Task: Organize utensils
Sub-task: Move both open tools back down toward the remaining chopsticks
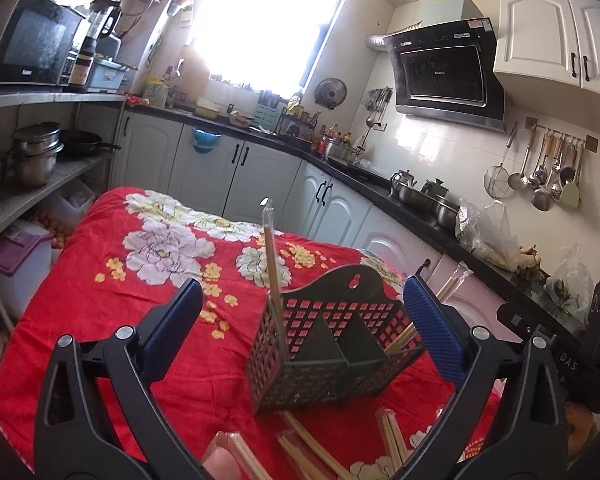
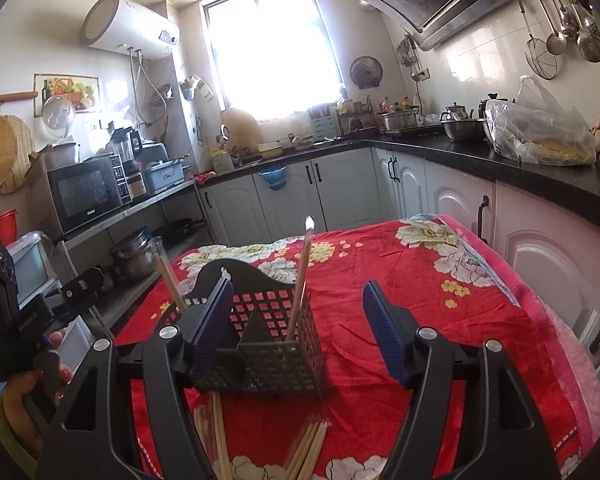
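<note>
Both grippers, left [image 1: 302, 312] & right [image 2: 298, 316], wide open, empty; basket [image 1: 332, 344] upright w/ chopsticks [image 1: 274, 264] standing for sorting.

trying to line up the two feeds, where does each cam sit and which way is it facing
Left wrist: rides the left gripper, open, looking along its blue fingers over the red floral cloth at the dark utensil caddy, window behind; the right gripper's body shows at the right edge.
Right wrist: rides the right gripper, open, facing the same caddy and window; the left hand holding its gripper shows at left.
Shared: caddy, wrapped chopsticks standing in it, loose chopstick packs in front, cloth, window.
</note>
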Tool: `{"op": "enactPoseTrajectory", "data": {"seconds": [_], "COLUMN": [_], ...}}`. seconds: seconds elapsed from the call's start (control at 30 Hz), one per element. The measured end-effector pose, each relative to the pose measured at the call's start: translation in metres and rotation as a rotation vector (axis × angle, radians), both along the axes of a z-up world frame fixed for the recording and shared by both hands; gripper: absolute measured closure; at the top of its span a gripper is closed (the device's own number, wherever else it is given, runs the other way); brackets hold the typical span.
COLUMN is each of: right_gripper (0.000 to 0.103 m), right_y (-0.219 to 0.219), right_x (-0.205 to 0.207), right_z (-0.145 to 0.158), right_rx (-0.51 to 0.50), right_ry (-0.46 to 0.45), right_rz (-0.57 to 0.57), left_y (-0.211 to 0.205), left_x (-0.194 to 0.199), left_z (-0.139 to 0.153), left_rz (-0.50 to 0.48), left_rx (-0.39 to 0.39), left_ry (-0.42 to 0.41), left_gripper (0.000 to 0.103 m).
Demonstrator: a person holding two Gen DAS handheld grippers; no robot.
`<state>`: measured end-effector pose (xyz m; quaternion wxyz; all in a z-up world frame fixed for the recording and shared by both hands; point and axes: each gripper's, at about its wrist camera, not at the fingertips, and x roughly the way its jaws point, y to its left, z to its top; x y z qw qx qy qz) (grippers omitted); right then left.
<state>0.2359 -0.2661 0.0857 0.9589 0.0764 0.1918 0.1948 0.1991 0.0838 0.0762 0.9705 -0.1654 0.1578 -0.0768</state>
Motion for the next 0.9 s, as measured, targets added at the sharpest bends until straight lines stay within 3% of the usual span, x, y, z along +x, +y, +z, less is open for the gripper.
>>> {"op": "enactPoseTrajectory", "data": {"seconds": [0.53, 0.9], "right_gripper": [0.037, 0.037], "right_y": [-0.013, -0.030], "right_x": [-0.029, -0.043], "right_z": [-0.009, -0.033], "right_rx": [-0.036, -0.081], "right_ry": [0.035, 0.119], "right_rz": [0.023, 0.015], "left_y": [-0.005, -0.023], "left_x": [-0.023, -0.025], "left_z": [-0.026, -0.049], "left_rz": [-0.011, -0.059], "left_rx": [-0.016, -0.011], "left_ry": [0.097, 0.181], "left_gripper": [0.011, 0.011]}}
